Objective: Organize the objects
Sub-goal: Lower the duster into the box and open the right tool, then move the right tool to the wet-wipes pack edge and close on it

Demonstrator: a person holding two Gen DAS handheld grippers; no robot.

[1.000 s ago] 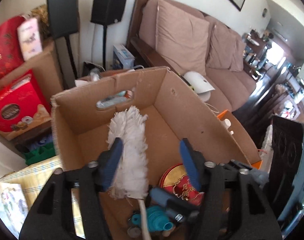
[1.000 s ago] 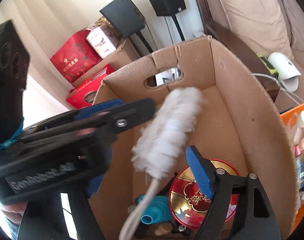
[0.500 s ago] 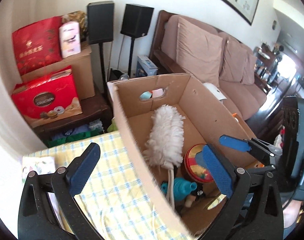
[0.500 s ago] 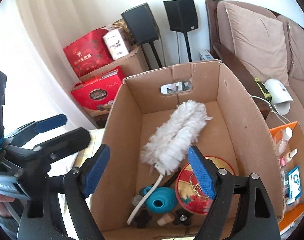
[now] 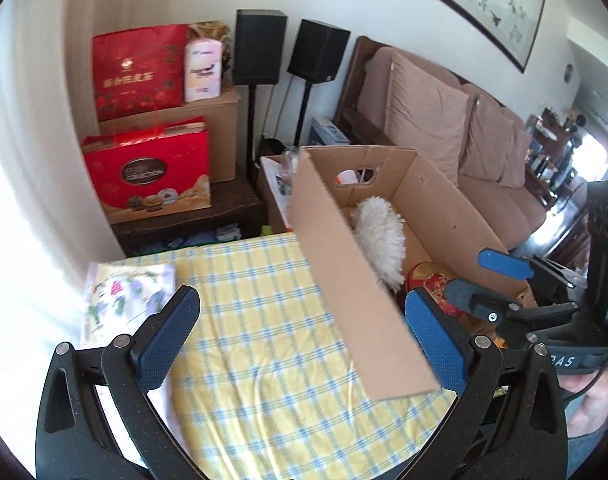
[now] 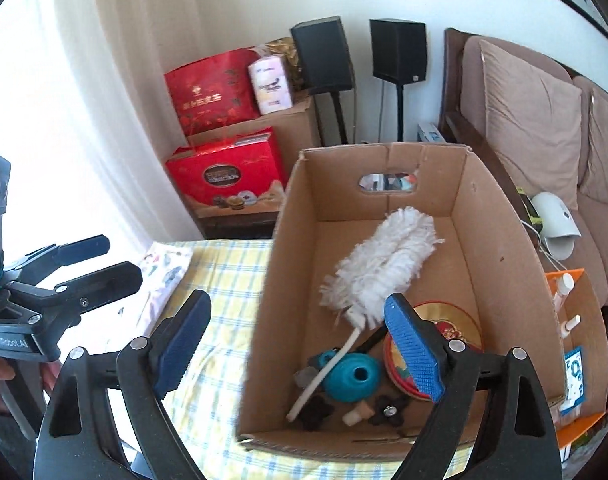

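An open cardboard box stands on a yellow checked cloth. Inside it lie a white fluffy duster, a teal round thing, a red and gold tin and small dark bits. The duster and the box also show in the left wrist view. My left gripper is open and empty, above the cloth, left of the box. My right gripper is open and empty, above the box's near left corner.
A floral paper pack lies on the cloth at the left. An orange box of bottles stands right of the cardboard box. Red gift boxes, speakers and a sofa are behind.
My left gripper let go of the duster, which now lies in the box, and drew back to the left over the cloth. My right gripper also drew back and up.
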